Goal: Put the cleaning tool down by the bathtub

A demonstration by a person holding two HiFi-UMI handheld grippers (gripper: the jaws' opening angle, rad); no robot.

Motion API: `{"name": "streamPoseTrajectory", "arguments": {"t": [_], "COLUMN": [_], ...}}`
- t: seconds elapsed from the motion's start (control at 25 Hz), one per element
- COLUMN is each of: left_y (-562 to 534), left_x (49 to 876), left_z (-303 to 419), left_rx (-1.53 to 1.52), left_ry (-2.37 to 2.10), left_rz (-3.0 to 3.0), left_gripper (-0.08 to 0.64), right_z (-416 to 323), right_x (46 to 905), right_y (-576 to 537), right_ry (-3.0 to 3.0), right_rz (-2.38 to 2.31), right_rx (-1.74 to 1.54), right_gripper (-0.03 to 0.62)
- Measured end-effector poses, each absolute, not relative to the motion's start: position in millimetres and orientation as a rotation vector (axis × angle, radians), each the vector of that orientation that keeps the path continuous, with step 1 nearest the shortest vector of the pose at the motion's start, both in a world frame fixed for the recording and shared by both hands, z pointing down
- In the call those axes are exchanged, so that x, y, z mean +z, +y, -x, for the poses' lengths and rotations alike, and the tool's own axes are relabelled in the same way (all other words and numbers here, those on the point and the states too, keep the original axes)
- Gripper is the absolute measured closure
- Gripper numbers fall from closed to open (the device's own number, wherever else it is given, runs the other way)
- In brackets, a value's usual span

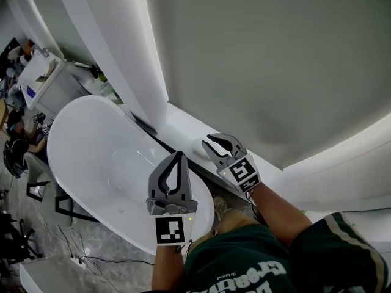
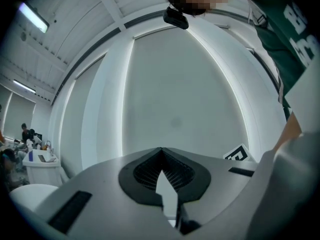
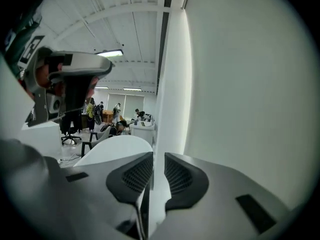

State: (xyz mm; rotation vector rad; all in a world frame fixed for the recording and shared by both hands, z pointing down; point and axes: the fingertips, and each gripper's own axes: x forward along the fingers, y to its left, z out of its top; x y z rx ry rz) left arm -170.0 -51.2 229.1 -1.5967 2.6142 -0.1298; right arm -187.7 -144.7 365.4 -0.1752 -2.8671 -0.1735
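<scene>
Bathtub (image 1: 104, 157) lay leftmost; left gripper (image 1: 178, 155) hung above its rim, jaws together, empty; cleaning tool (image 1: 197, 148), seemingly the small pale lump on the ledge (image 1: 183, 124) alongside, looked light, best pinched across its middle; right gripper (image 1: 208, 143) stood narrowly parted, empty

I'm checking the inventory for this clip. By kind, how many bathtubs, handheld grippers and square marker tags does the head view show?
Bathtub: 1
Grippers: 2, the left gripper and the right gripper
Marker squares: 2, one on each gripper
Total: 5
</scene>
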Motion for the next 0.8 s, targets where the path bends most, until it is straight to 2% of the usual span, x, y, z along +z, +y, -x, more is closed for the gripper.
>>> {"name": "streamPoseTrajectory", "arguments": {"t": [0.4, 0.64, 0.8], "left_y": [-38.8, -36.2, -35.9], "left_x": [198.3, 186.1, 184.1], "left_z": [151.2, 146.2, 141.1], "left_rx": [-0.228, -0.298, -0.239], "left_ry": [2.486, 2.428, 2.442], "left_rz": [1.654, 1.672, 1.703], "left_gripper": [0.554, 0.554, 0.554], "right_z": [151.7, 133.2, 117.6], "right_x": [256.3, 214.2, 199.7], "right_y": [-102.2, -77.6, -75.7], "right_ry": [-3.091, -3.185, -3.216], "right_rz": [0.199, 0.202, 0.162], "right_rx": [-0.272, -0.310, -0.302], "right_gripper": [0.568, 0.575, 0.575]}}
